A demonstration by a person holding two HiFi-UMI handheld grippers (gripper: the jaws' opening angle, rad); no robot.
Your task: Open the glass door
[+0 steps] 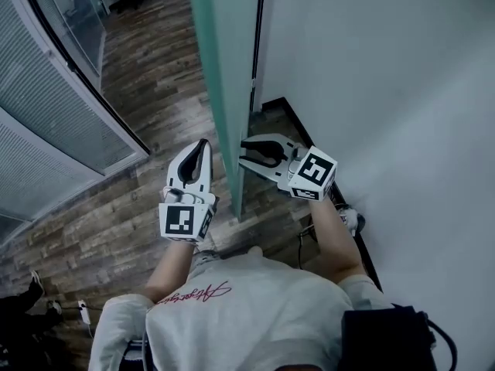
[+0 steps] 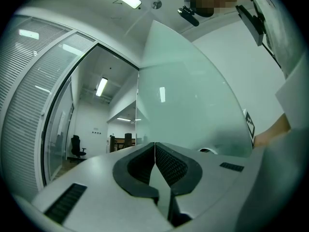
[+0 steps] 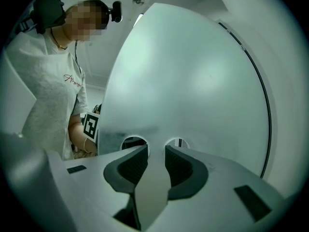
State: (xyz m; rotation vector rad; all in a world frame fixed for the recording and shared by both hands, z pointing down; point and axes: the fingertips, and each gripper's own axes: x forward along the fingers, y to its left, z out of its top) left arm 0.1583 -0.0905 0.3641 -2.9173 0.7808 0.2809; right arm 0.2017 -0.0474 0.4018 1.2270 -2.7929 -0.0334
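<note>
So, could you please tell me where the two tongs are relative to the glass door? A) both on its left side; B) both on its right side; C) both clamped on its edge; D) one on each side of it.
D: in the head view the left tongs sit left of the glass door and the right tongs sit right of it, and neither clamps its edge.

Head camera steeply down; other two near, facing glass door [image 1: 224,91]

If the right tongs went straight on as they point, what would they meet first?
The glass door: its frosted face stands right before the open right tongs, seemingly very close.
</note>
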